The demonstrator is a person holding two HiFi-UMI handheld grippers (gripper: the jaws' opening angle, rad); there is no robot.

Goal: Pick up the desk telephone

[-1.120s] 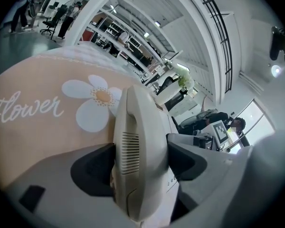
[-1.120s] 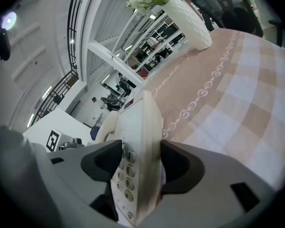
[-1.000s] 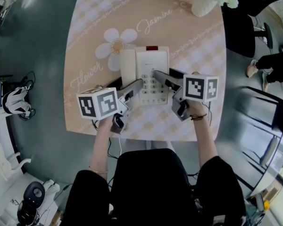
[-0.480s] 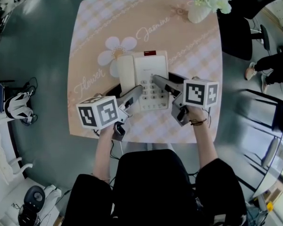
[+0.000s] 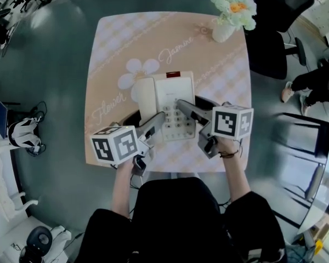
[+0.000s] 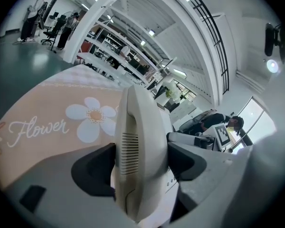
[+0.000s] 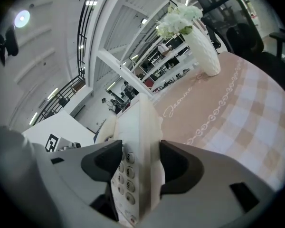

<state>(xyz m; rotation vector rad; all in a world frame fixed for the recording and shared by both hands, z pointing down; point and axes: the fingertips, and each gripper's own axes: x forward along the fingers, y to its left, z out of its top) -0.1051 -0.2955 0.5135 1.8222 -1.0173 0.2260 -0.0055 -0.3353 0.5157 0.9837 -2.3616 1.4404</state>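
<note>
The cream desk telephone (image 5: pixel 170 106), with its handset on the left and keypad on the right, is held between both grippers above the peach checked tablecloth (image 5: pixel 109 48). My left gripper (image 5: pixel 160 119) is shut on the handset side (image 6: pixel 142 151), which fills the space between its jaws. At the right, my right gripper (image 5: pixel 182 104) is shut on the keypad edge of the telephone (image 7: pixel 140 141), with number keys showing by its left jaw. The table shows below and beyond the telephone in both gripper views.
A white vase of flowers (image 5: pixel 230 12) stands at the table's far right corner, also the vase (image 7: pixel 199 42) in the right gripper view. A black office chair (image 5: pixel 271 32) is beyond the table's right side. A person's legs (image 5: pixel 312 84) are at far right.
The table has shrunk in the head view while the telephone and grippers keep their size: the telephone has come up off the table, still gripped on both sides.
</note>
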